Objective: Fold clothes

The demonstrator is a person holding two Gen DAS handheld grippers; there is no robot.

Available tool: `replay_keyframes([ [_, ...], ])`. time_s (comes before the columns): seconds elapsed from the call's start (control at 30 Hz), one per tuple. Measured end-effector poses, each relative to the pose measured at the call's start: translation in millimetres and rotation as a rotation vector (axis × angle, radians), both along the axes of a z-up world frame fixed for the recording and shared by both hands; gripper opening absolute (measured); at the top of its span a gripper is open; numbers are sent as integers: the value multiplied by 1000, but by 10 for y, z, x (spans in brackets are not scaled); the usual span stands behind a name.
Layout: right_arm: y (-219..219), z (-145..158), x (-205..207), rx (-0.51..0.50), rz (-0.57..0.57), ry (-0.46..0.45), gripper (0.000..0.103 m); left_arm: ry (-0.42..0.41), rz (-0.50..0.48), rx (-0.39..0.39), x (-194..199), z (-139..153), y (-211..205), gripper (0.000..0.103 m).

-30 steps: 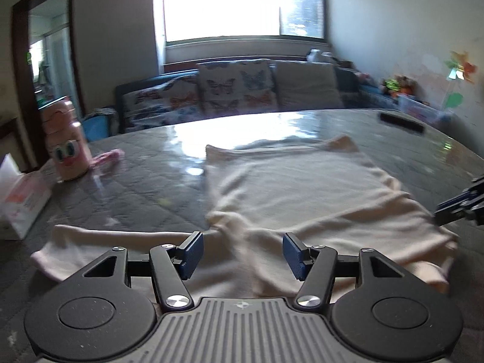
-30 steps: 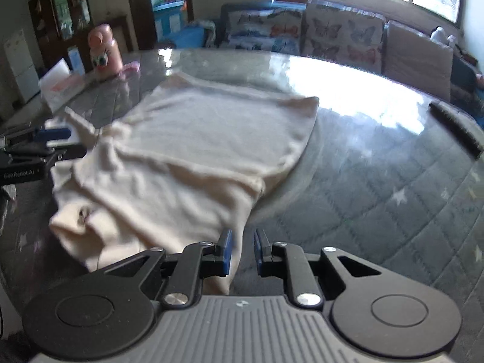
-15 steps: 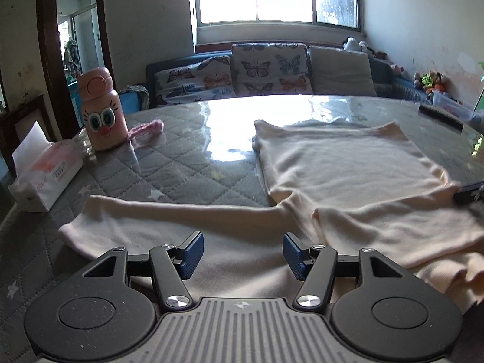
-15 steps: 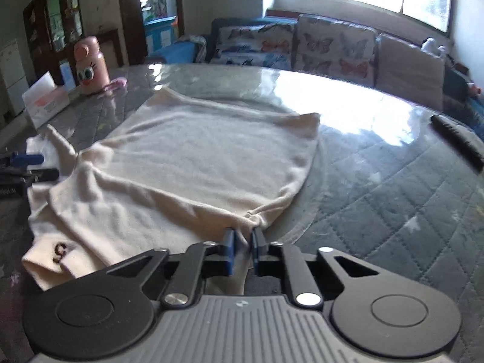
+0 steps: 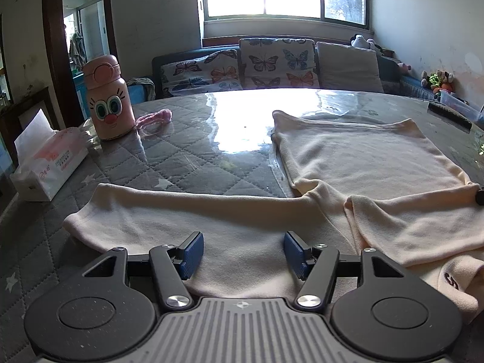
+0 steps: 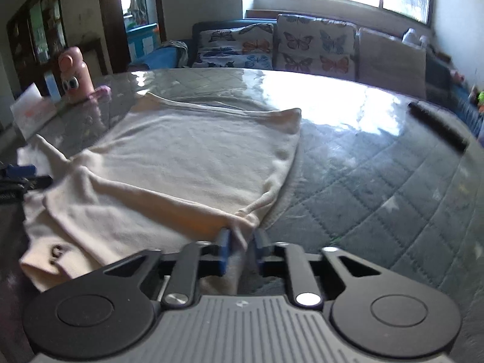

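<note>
Now, item 1: cream top (image 5: 357, 163), spread flat on the quilted table (image 5: 193, 157) under a clear glossy cover, hem toward the sofa (image 5: 272, 66), collar at the near edge. Landmark for all entries: the top.

Change since 1 second ago: the right sleeve, then bunched at the top's near right corner, now lies folded across the chest. The right gripper (image 6: 242, 249), then pinched tight on that sleeve, is opening; a tuft of sleeve cloth stands between the pads, which no longer press it. Meaning, as a judgement: the 1st sleeve fold is set and being let go.

Left gripper (image 5: 242, 255): jaws wide apart, holding nothing, hovering over the left sleeve (image 5: 181, 214), which stretches flat out to the left of the top. It hung higher 1 second ago. Likely next: this sleeve folds in.

Writing: a dark embroidered "S" or similar mark near the collar (image 5: 450, 281), not fully readable. Tissue pack (image 5: 45, 163), far left of the top, carries red print too small to read. Pink bottle (image 5: 109, 99), beyond the pack, has a cartoon face, no text.
</note>
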State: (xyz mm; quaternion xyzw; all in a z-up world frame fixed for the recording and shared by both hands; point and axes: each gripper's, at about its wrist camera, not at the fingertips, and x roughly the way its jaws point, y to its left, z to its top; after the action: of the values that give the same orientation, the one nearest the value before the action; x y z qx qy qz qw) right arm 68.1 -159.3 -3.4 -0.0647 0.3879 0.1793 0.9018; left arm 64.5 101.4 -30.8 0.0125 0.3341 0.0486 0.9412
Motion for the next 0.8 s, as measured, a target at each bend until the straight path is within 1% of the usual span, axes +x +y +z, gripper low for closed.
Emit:
replay_keyframes([
  [0.13,73,41,-30,-33,37,-48,25,0,-2,2,8,-1,5,63],
  [0.27,232,60,-40,-100,140,-106,25,-1,-3,-1,11,-5,38,63],
  [0.4,322,-5,39,-147,198,-110,24,0,-1,-4,-3,17,21,63],
  [0.47,305,-18,73,-147,210,-106,19,0,-1,-4,-4,19,22,63],
  [0.53,290,-21,80,-159,225,-101,7,-1,-2,-4,-4,19,25,63],
  [0.63,249,14,53,-167,219,-106,4,-1,-3,-4,-4,17,29,63],
  [0.8,130,24,-5,-168,177,-108,3,-3,-3,-3,-7,4,20,64],
])
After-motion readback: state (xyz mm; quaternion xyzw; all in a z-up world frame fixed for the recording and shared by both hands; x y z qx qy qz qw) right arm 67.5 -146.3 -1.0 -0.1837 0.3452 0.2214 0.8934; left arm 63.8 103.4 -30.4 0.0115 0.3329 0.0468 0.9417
